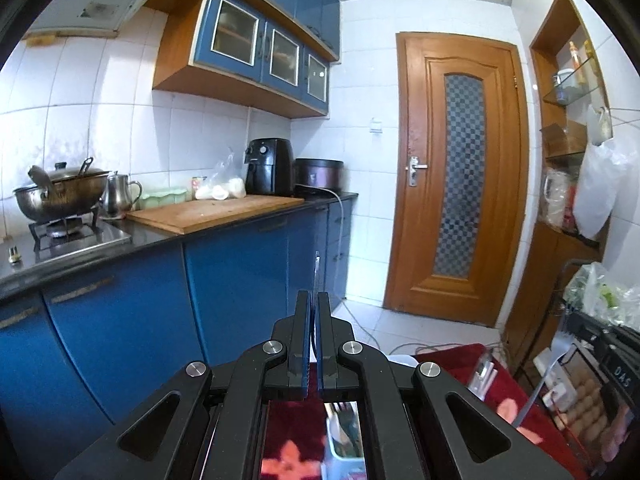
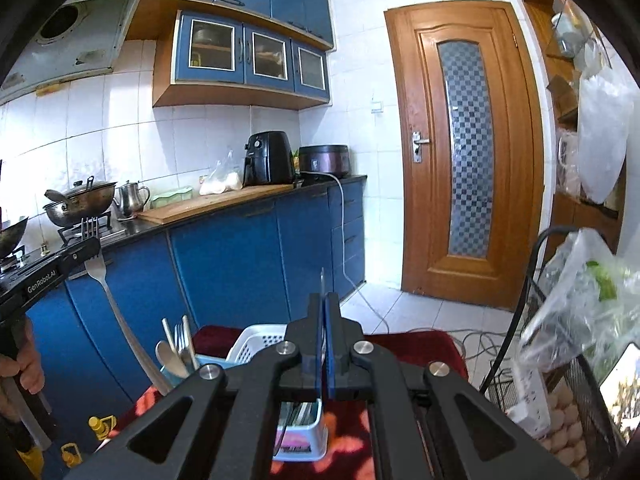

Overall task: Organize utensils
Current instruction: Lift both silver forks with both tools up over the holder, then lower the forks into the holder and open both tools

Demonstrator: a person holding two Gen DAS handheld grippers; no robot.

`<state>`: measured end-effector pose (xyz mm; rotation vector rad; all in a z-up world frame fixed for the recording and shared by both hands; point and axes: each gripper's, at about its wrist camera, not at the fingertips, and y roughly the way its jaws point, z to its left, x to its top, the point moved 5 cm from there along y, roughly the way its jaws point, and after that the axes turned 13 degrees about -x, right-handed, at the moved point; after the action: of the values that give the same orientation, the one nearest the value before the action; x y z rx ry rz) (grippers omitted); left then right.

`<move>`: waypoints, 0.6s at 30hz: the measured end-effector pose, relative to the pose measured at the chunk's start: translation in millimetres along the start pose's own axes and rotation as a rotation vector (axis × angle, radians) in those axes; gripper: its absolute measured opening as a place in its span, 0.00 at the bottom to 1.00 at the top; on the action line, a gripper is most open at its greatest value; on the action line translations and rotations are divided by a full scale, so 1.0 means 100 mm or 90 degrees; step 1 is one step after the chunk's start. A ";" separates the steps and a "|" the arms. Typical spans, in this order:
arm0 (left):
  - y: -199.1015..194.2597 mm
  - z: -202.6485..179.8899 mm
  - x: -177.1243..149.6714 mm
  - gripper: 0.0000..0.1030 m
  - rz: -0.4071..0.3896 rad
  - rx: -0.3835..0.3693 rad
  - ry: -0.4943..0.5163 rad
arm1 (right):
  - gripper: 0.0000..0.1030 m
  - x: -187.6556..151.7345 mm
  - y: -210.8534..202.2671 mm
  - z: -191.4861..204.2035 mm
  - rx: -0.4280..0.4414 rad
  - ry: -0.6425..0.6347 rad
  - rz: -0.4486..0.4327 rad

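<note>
Left gripper point(image 2: 86, 246), marked "GenRobot.AI", clamps a fork point(image 2: 105, 280) left of the utensil holder point(image 2: 180, 364); right gripper point(image 2: 325, 300) pinches a thin utensil edge-on; "DAS" on it.

A black air fryer point(image 1: 267, 168) stands behind a long wooden cutting board point(image 1: 216, 212), near a brown wooden door point(image 1: 460, 176).
</note>
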<state>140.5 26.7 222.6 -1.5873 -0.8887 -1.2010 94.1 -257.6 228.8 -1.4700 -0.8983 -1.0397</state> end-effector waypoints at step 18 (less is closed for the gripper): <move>0.62 -0.24 -0.50 0.01 0.065 0.025 0.091 | 0.03 -0.23 0.55 0.23 -0.026 -0.032 0.016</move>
<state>177.4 -16.0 161.4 -1.4784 -0.7264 -1.2016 140.9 -242.6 187.5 -1.5439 -0.8960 -1.0121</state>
